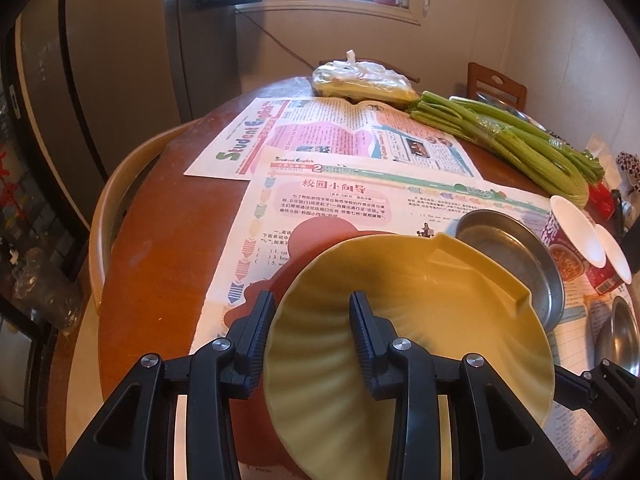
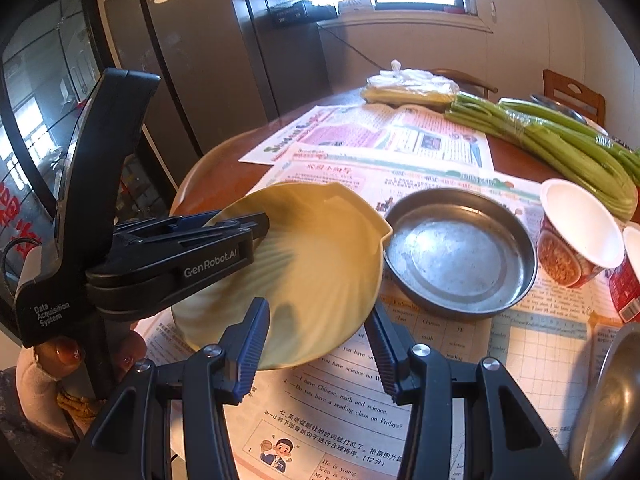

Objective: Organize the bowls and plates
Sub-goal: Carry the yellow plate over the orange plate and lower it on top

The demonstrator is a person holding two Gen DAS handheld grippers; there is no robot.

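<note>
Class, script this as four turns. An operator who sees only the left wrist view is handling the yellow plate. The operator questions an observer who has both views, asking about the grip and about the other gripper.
Operator: My left gripper straddles the rim of the yellow plate. Is it really pinched?
Observer: Seen from the side, its two fingers lie close together with the rim between them, so it looks pinched.
Operator: I see only a sliver of the right gripper. What is it doing?
Observer: It is open. Its fingers are at the plate's near rim, and I cannot tell whether they touch it.
</note>
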